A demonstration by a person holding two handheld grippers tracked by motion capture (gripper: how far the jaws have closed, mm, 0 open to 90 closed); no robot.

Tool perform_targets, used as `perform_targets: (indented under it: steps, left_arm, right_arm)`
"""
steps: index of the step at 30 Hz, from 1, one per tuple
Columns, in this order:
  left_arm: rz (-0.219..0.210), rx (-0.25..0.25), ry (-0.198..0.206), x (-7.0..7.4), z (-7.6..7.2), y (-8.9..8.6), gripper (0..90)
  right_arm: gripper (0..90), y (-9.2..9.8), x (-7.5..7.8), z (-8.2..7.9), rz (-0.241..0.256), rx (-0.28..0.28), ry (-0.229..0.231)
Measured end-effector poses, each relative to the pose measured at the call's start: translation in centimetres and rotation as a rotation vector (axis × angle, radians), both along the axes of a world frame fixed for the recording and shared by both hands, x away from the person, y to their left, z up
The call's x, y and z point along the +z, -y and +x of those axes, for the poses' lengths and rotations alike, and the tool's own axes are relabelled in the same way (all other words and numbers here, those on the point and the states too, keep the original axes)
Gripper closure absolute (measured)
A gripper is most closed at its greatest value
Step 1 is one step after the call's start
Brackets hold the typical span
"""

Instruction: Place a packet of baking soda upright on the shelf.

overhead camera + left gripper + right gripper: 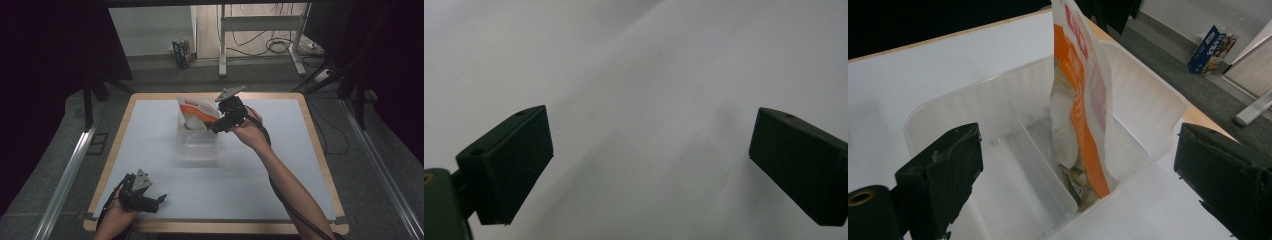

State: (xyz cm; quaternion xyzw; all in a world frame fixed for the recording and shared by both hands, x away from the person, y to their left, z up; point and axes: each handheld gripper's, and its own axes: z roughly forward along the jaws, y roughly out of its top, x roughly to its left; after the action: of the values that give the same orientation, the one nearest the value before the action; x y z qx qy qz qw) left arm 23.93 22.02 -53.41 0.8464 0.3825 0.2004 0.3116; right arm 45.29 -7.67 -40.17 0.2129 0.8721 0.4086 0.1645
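My right gripper (212,126) hangs over the clear bin (1143,112) at mid-table, jaws spread wide and holding nothing. The pouch (1079,95), white with orange bands, stands on edge in the bin's far compartment, beyond the divider (1040,160), its top well above the rim and leaning on the far wall. I judge the step in hand to be seating the pouch, or letting go of it cleanly. To do that well I would keep the jaws wide, lift straight up and off so neither pad catches the upper edge, and watch the lean: a brush could tip the pouch over the divider or out. If it needs settling, a light press down on its top edge would do. My left gripper (150,201) rests released on the white table (664,65), near corner, well apart from the bin.
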Motion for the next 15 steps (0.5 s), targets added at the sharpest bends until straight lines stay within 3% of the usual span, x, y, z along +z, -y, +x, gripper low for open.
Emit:
perform_targets:
  steps: [15]
  left_arm:
    - [0.001, 0.000, -0.001, 0.0, 0.0, 0.1, 4.0]
  right_arm:
    - [5.1, 1.5, -1.3, -0.9, -0.001, -0.006, -0.016]
